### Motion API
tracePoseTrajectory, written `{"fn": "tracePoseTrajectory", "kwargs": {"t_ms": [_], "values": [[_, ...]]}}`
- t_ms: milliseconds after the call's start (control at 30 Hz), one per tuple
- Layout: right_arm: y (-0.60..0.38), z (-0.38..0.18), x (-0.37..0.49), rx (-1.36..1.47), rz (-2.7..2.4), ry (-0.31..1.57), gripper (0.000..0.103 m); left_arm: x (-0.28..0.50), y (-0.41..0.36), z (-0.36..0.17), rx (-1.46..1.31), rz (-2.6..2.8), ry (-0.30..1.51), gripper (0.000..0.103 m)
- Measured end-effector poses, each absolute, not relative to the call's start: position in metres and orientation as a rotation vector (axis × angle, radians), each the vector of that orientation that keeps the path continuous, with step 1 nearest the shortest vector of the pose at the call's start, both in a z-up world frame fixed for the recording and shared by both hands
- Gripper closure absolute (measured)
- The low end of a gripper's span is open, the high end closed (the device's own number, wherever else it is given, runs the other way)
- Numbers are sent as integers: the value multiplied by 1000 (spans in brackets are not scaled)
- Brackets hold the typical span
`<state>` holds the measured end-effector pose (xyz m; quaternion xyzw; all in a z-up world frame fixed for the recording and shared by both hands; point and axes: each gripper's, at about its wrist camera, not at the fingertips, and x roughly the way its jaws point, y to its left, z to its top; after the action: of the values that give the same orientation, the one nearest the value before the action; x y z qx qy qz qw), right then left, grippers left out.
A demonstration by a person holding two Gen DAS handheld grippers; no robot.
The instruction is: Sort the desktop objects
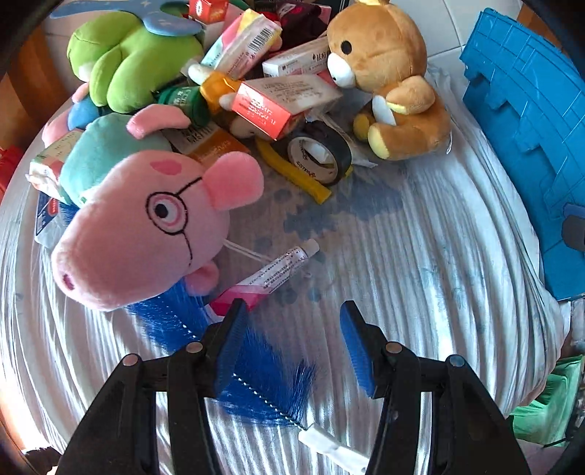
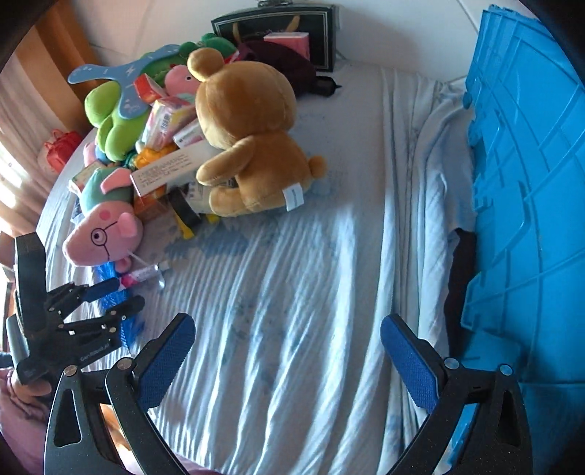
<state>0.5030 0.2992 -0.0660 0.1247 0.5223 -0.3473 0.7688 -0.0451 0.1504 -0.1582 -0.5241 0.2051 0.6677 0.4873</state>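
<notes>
Blue brush (image 1: 252,380) — left jaws spread over it

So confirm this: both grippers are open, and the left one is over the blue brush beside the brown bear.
Wrong on the neighbour. The left wrist view shows the left gripper, open, over the blue brush beside the pink pig; the right gripper is open too.

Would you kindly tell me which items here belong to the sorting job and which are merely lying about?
For sorting:
blue bottle brush
ointment tube
pink pig plush
brown bear plush
black tape roll
blue crate

Lying about:
red bag
dark framed box
</notes>
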Motion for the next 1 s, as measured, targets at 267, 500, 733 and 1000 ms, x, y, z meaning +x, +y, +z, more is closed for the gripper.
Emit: {"fn": "tracePoseTrajectory", "kwargs": {"t_ms": [267,500,733,1000], "values": [[279,-90,508,356,-812,1166,0,-55,167,-179,-1265,1622,537,75],[277,-98,533,349,-761,1176,0,-56,165,-161,-1260,1609,468,102],[281,-95,564,341,-649,1114,2,-57,167,-127,-1177,1654,399,102],[275,-113,579,367,-623,1162,39,-47,192,-163,-1195,1559,530,101]]}}
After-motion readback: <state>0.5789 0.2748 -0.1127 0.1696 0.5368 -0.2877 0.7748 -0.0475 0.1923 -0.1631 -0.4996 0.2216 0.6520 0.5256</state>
